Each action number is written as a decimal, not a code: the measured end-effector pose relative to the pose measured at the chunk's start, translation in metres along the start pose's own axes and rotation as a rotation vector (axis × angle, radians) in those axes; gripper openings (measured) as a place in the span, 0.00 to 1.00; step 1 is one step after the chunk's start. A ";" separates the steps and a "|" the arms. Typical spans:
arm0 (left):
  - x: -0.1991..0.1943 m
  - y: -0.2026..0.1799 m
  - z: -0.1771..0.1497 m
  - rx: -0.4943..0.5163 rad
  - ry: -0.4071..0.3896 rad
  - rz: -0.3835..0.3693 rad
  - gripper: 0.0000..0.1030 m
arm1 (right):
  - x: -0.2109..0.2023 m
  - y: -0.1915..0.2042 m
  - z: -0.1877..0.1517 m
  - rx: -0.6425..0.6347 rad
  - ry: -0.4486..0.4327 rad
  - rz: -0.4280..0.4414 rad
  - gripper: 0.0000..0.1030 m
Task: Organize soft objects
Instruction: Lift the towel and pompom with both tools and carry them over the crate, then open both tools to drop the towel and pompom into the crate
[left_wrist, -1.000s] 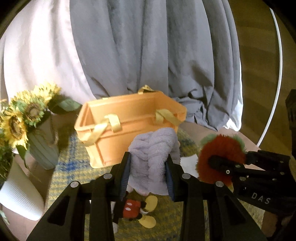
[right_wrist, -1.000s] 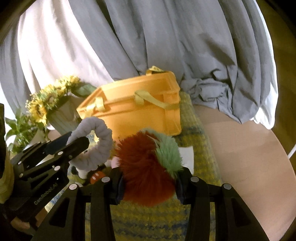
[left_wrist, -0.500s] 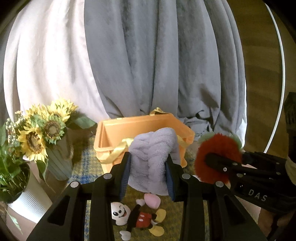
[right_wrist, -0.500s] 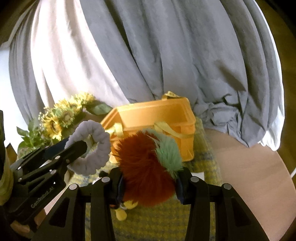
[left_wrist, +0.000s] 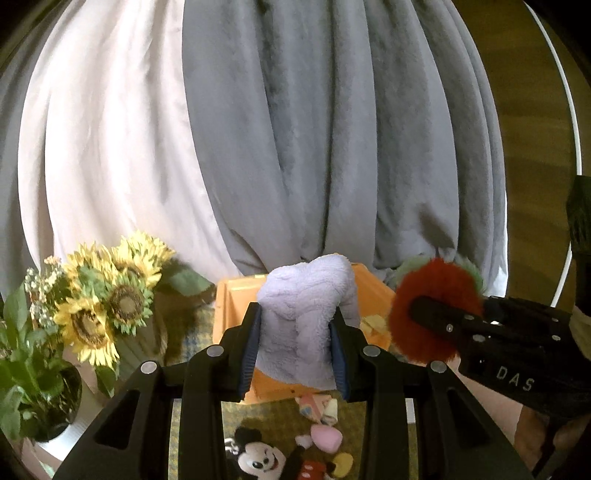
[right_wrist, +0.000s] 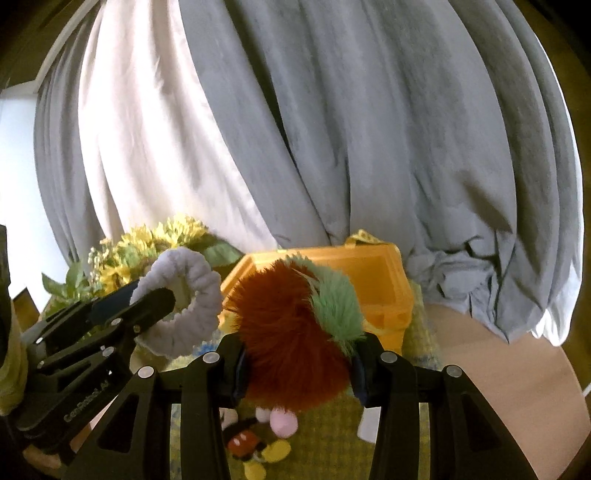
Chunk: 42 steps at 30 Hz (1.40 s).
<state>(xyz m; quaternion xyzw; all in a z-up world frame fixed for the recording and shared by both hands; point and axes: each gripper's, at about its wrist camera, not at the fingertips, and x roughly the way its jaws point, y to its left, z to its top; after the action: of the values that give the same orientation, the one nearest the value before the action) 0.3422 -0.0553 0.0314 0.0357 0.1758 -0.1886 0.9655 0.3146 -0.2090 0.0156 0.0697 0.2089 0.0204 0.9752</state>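
Note:
My left gripper (left_wrist: 295, 350) is shut on a lavender fleece scrunchie (left_wrist: 306, 317), held up in front of the orange basket (left_wrist: 236, 295). In the right wrist view the scrunchie (right_wrist: 184, 299) shows as a ring at the left. My right gripper (right_wrist: 299, 369) is shut on a fuzzy red and green plush (right_wrist: 291, 332), raised before the orange basket (right_wrist: 376, 280); the left wrist view has this plush (left_wrist: 432, 302) at the right. A mouse plush (left_wrist: 266, 458) lies on the yellow-green mat (left_wrist: 273, 417) below both grippers.
A vase of sunflowers (left_wrist: 107, 299) and a potted plant (left_wrist: 33, 384) stand at the left. Grey and white curtains (left_wrist: 314, 147) hang behind the basket. A small pink soft piece (left_wrist: 325, 439) lies by the mouse plush. The bare wooden tabletop (right_wrist: 498, 387) lies to the right.
Both grippers have risen with their soft objects and tilted up, so the basket sits lower in view and the mouse plush has come into sight beneath.

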 end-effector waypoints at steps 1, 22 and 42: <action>0.001 0.001 0.002 0.000 -0.005 0.004 0.33 | 0.001 0.000 0.003 0.000 -0.005 0.001 0.43; 0.072 0.022 0.045 -0.041 0.009 0.019 0.33 | 0.063 -0.009 0.062 -0.025 -0.037 0.005 0.43; 0.189 0.033 0.033 -0.030 0.237 0.041 0.33 | 0.173 -0.040 0.068 -0.054 0.211 -0.037 0.43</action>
<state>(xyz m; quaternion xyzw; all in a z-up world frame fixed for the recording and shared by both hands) 0.5294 -0.0960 -0.0043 0.0470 0.2908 -0.1605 0.9421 0.5013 -0.2452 0.0014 0.0368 0.3110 0.0155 0.9496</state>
